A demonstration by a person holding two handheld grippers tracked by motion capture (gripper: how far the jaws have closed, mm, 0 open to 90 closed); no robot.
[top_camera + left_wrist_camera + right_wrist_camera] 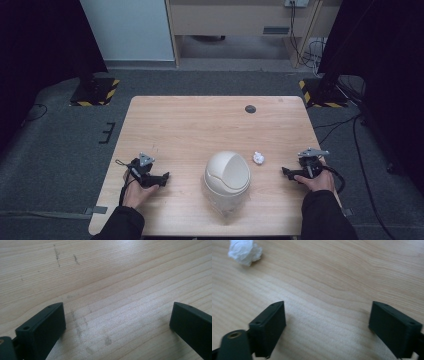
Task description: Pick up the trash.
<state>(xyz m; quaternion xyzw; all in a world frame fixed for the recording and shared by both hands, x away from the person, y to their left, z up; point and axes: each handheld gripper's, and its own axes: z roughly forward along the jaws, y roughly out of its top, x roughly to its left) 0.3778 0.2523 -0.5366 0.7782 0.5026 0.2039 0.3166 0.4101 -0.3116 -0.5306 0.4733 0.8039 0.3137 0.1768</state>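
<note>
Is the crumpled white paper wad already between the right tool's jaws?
No, the paper wad lies on the table ahead and off to one side of the open right tool.

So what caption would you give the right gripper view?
Right gripper, jaws wide open, poised low over the wooden table, a crumpled white tissue lying ahead.

On the table (200,125), a domed bin (227,176) sits between the two hand-held grippers — the left gripper (165,176) well off to one side, the right gripper (285,171) to the other. A crumpled paper wad (258,158) lies between the bin and the right gripper — ahead of its jaws and off to their left in the right gripper view.
</note>
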